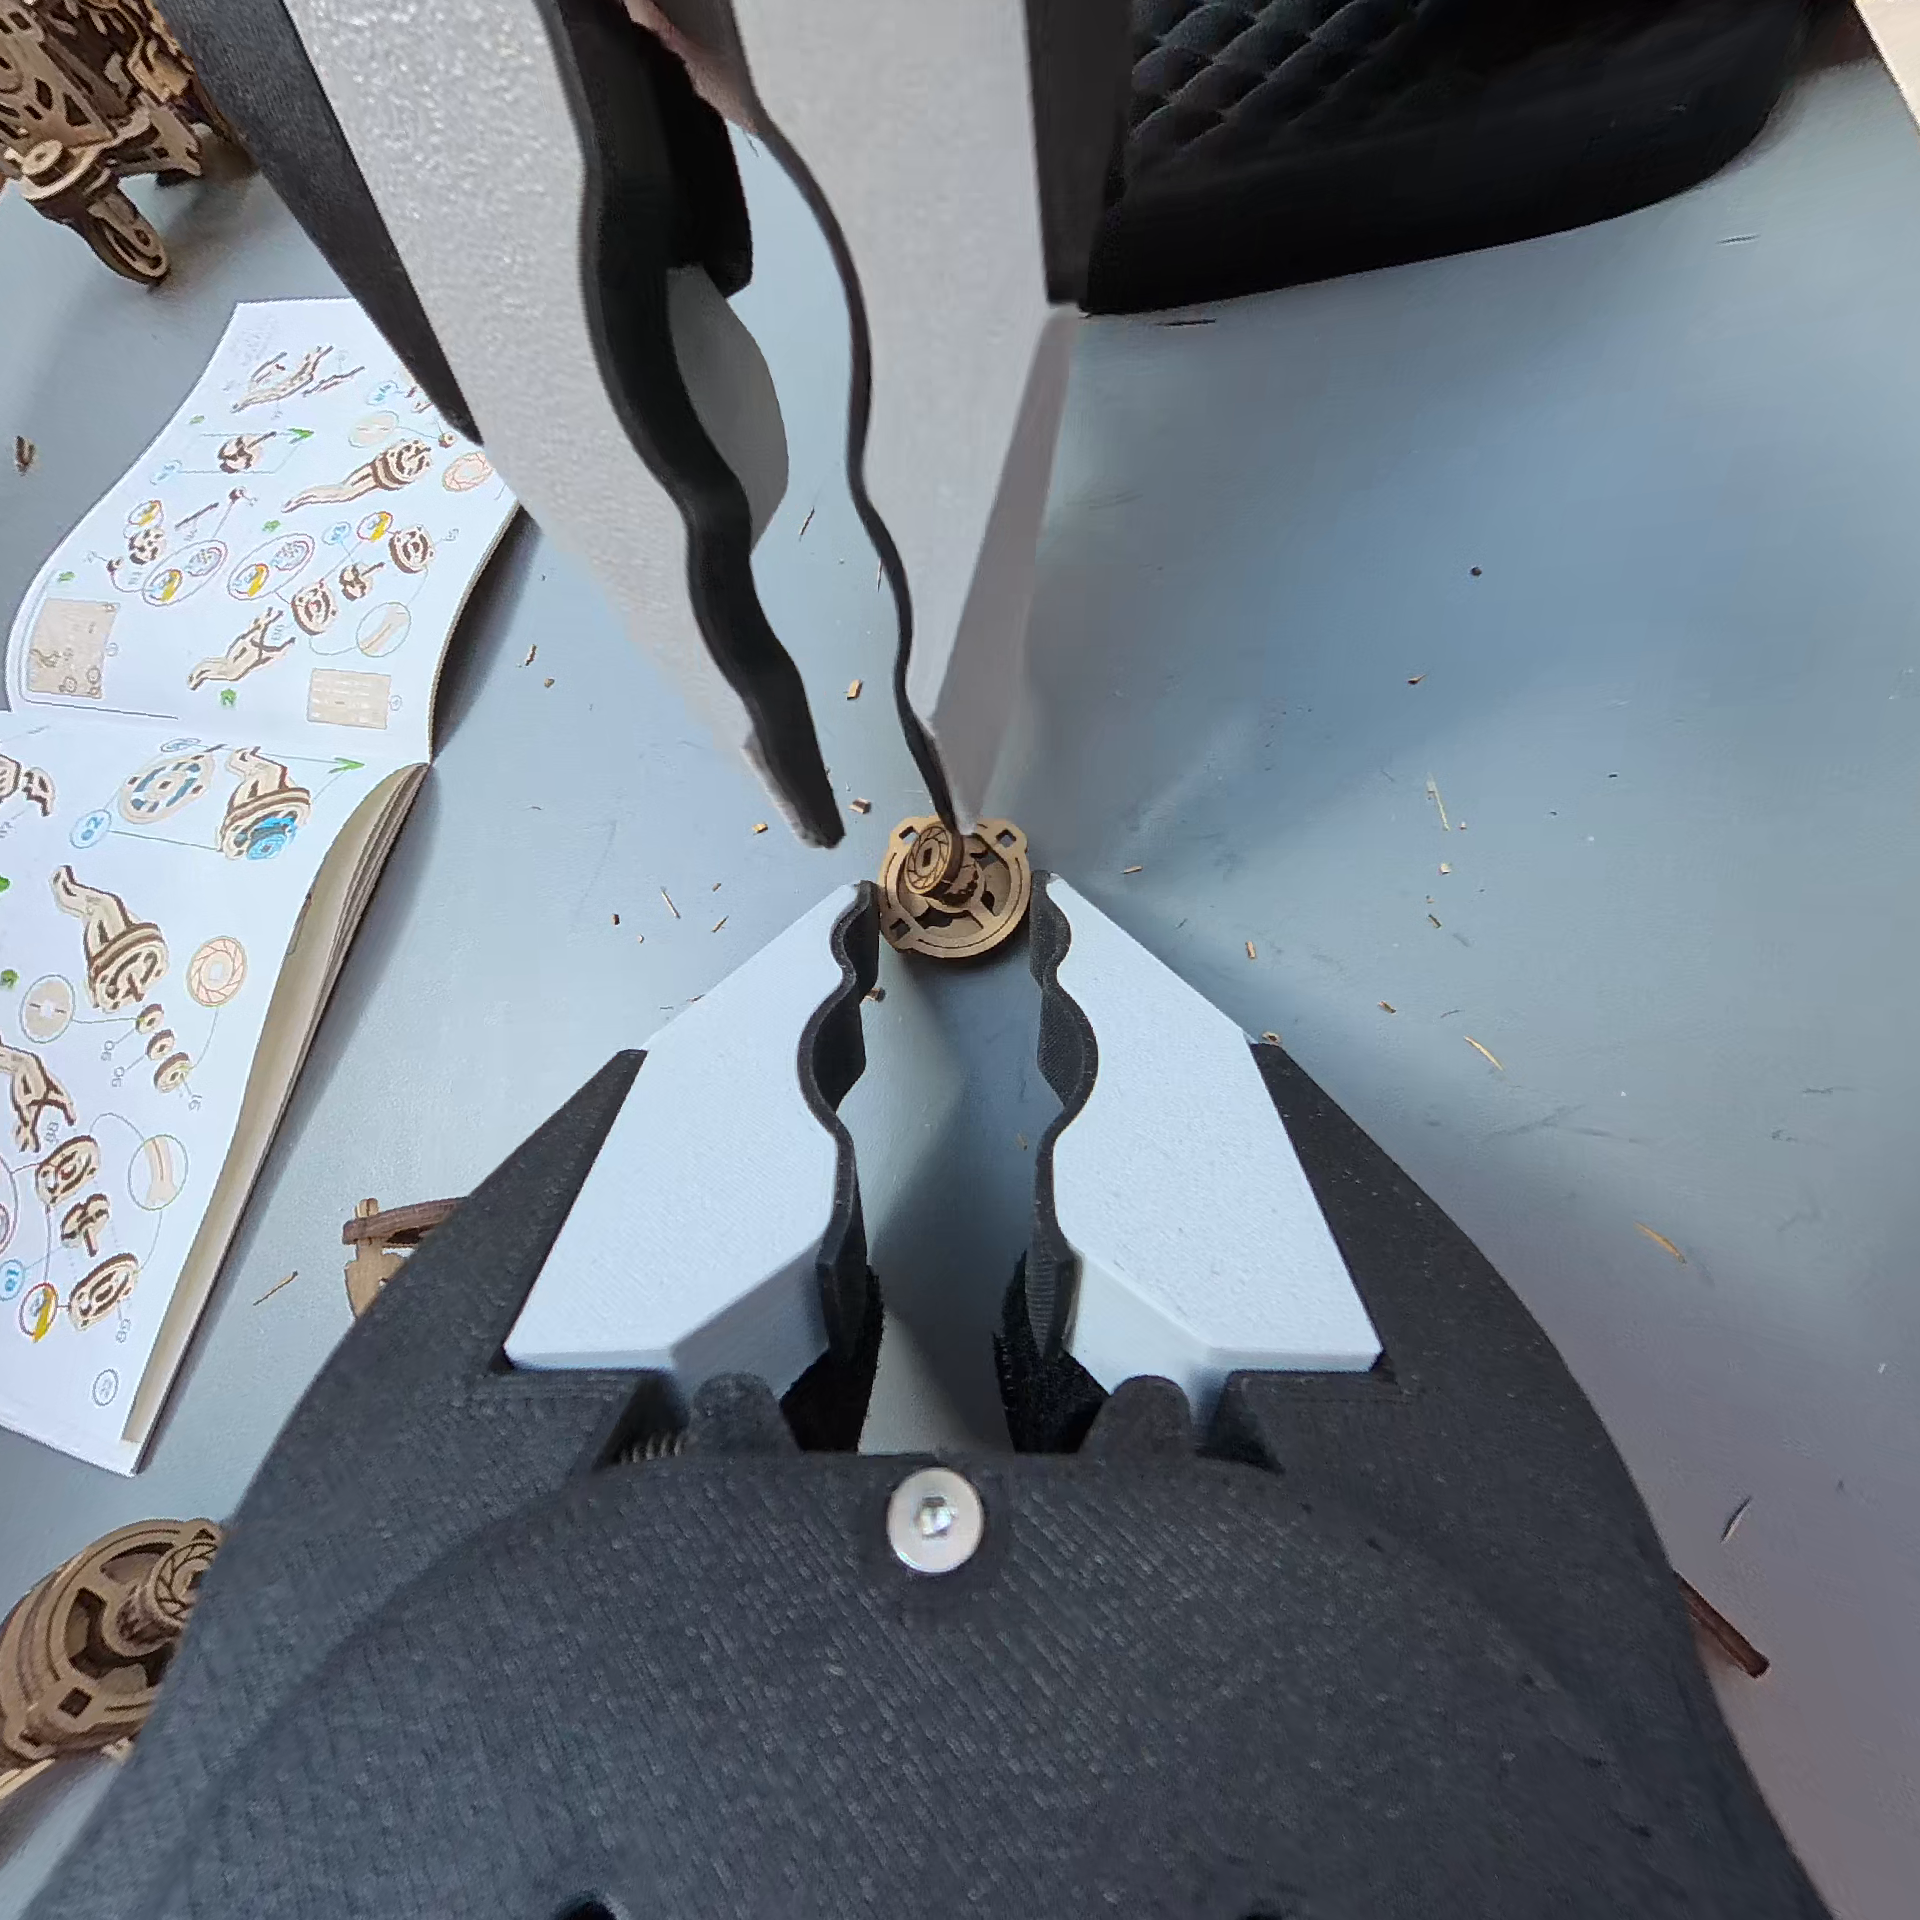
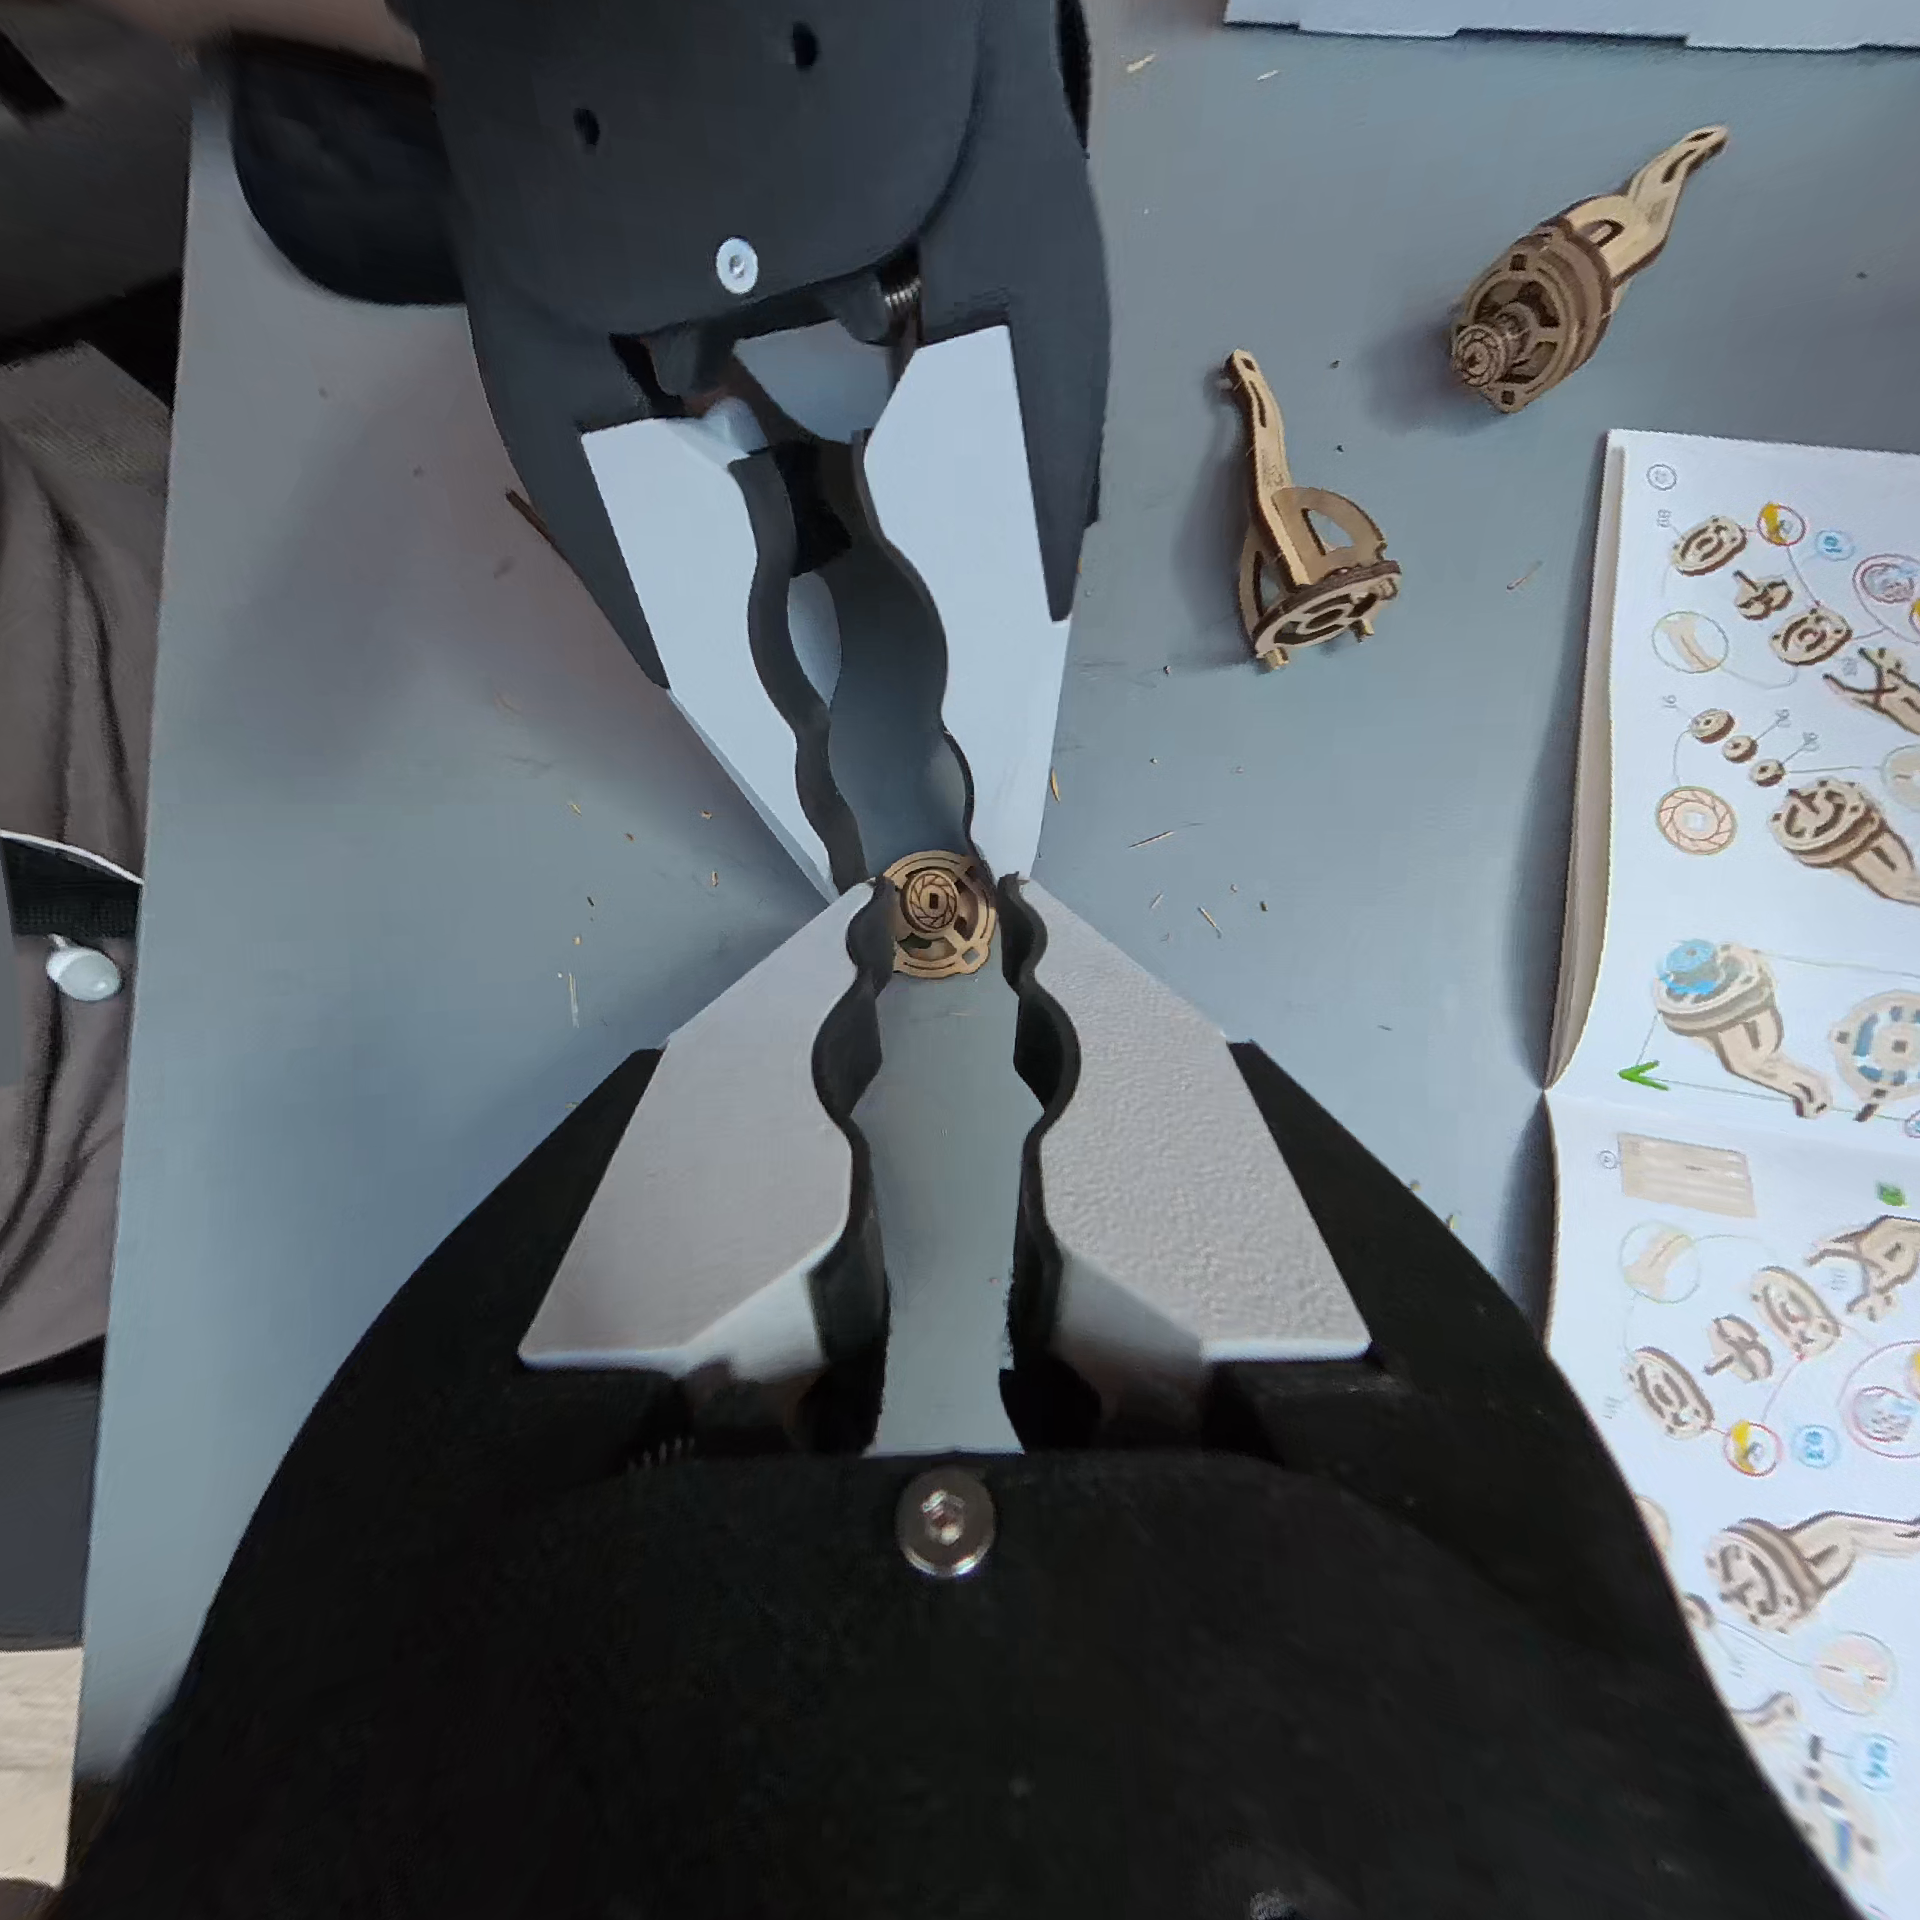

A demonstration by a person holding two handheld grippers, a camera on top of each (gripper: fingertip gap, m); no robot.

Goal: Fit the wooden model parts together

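Tan, dark-edged wooden disc (image 1: 948, 896) with fretwork rings; beside it, grey fingers (image 1: 727, 1132) with black pads (image 1: 844, 1039).

Both tools (image 2: 940, 914) pinch one small wooden disc part (image 2: 935, 920).

Hobby workbench: grey table (image 2: 1351, 260), wood shavings (image 1: 1481, 1051), open instruction booklet (image 1: 208, 831).

My two grippers meet tip to tip at the wooden disc (image 2: 938, 914). Open booklet (image 2: 1745, 1039) and loose wooden assemblies (image 2: 1311, 561) crowd one side; opposite table (image 1: 1455, 727) lies open.
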